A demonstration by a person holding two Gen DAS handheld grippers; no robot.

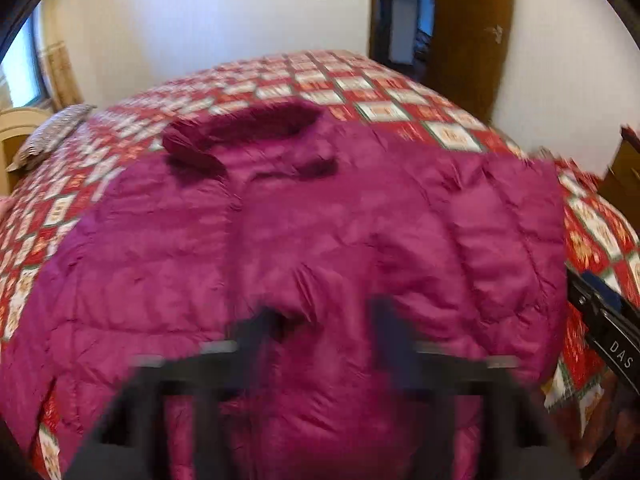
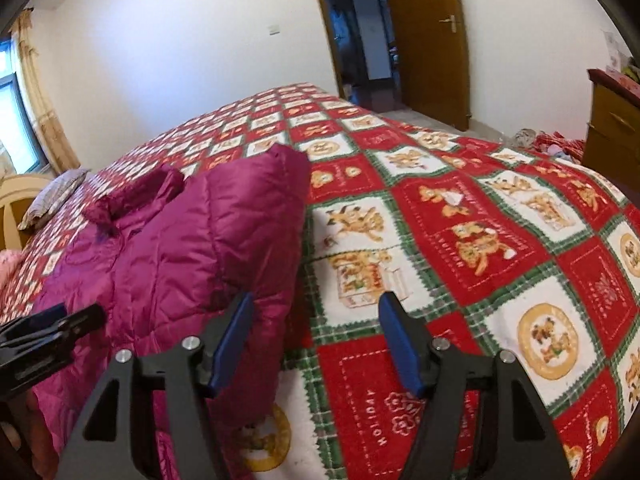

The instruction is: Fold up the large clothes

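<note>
The magenta quilted puffer jacket (image 1: 304, 232) lies spread on the red-and-white checked bedspread (image 2: 460, 216), shiny and puffy. The left gripper (image 1: 320, 332), blurred, hovers low over it with fingers apart; the right gripper (image 2: 316, 340) stands released beside its edge

Right of the magenta jacket (image 2: 172, 264), the patterned bedspread (image 2: 460, 240) lies bare under my right gripper (image 2: 316, 340), open room to pass. My left gripper (image 1: 320, 340) hangs over the jacket's puffy bulk. Left of the jacket, a pillow (image 2: 52, 196) blocks the bed's edge.
</note>
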